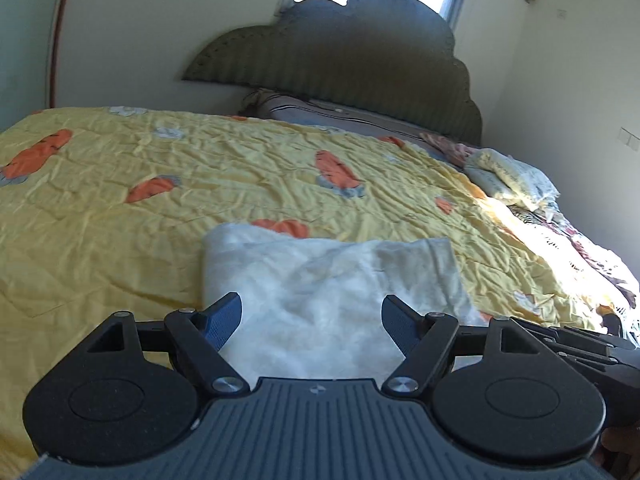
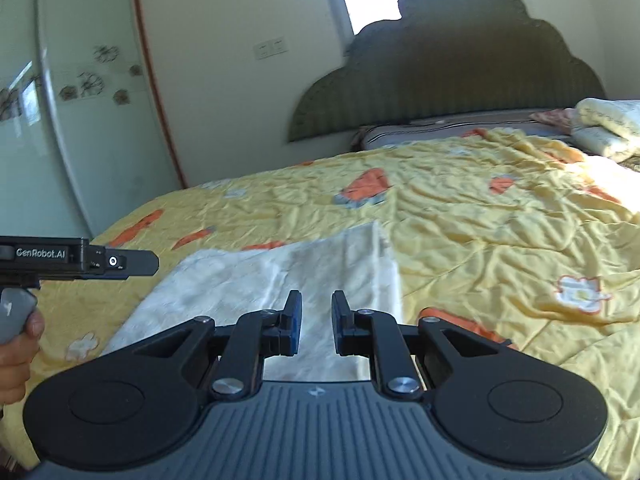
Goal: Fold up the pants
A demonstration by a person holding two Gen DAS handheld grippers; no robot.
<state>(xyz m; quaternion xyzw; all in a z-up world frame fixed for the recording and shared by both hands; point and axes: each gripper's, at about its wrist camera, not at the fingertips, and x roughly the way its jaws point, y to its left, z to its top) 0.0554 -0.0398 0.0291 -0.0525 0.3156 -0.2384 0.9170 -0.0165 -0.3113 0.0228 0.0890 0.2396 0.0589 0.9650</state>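
I've got the white pants (image 1: 320, 280) lying flat on the yellow carrot-print quilt (image 1: 120, 208), near edge of the bed, already doubled over into a rough rectangle by the look of it. From the left wrist view the bundle runs away from me toward the dark scalloped headboard (image 1: 336, 64), its long axis near-to-far, with a soft rounded fold line along the left side and a looser, slightly ragged far edge. From the right wrist view the same cloth angles from near left up to a far right corner, so I judge the length points roughly at the headboard, tilted a touch.

Left claw (image 1: 312, 324) is wide apart, nothing between the pads, hovering just over the near end of the fabric. Right claw (image 2: 316, 324) has its jaws drawn in to a narrow gap; I see cloth beyond them but none pinched, so I call it closed and empty. The other rig's body shows at the left edge of that view, with a hand (image 2: 16, 344) on its handle.

My read: the next fold wants both near corners taken together. I'd set each claw on a corner of the near edge, bite both layers, not just the top one, lift only enough to clear the quilt, and carry the edge straight along the long axis so the far edges meet. The risk is dragging the quilt up too, or skewing the fold.
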